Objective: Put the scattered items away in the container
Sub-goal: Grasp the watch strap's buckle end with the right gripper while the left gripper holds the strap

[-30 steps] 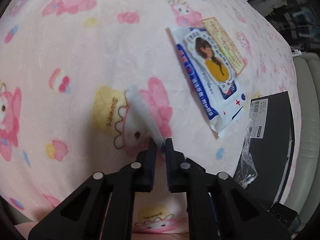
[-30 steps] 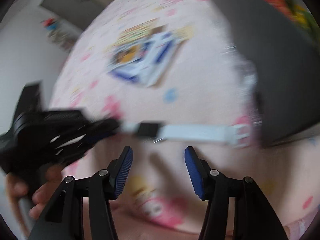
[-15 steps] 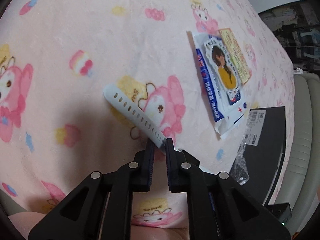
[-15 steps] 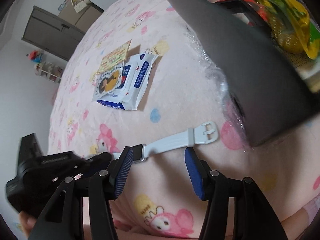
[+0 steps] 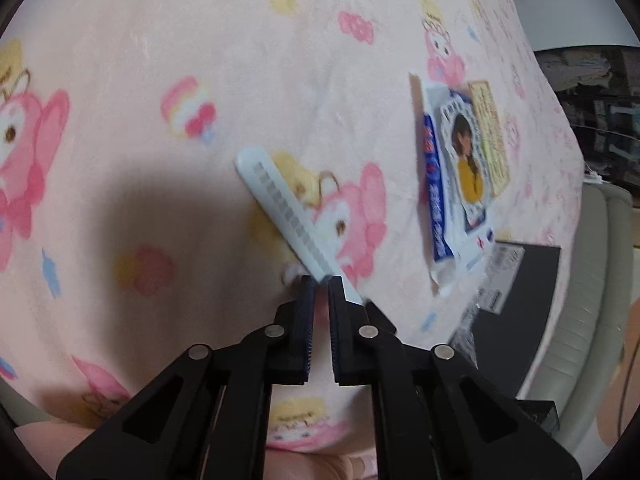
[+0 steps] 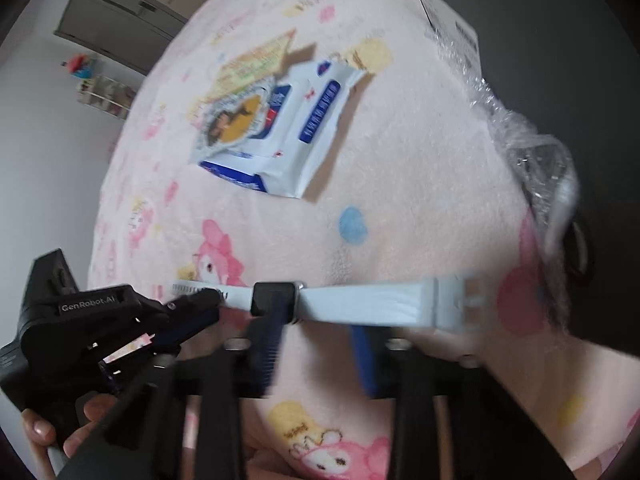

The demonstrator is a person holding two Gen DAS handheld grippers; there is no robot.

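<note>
Pink cartoon blanket [image 5: 200,60] covered the bed. My left tongs [image 5: 319,280] pinched a pale watch [image 6: 360,304] strap; right tongs [image 6: 316,344] gaped beneath it. Wipes pack [image 6: 280,132] lay at eleven o'clock, outside the dark container [image 6: 560,60].

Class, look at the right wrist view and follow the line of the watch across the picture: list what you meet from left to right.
Left gripper pinching the strap end → black watch body → pale blue strap → buckle → dark container.

Soft daylight, motion-blurred frames, fisheye-bent edges, dark shadow across the blanket [image 5: 168,220]
</note>
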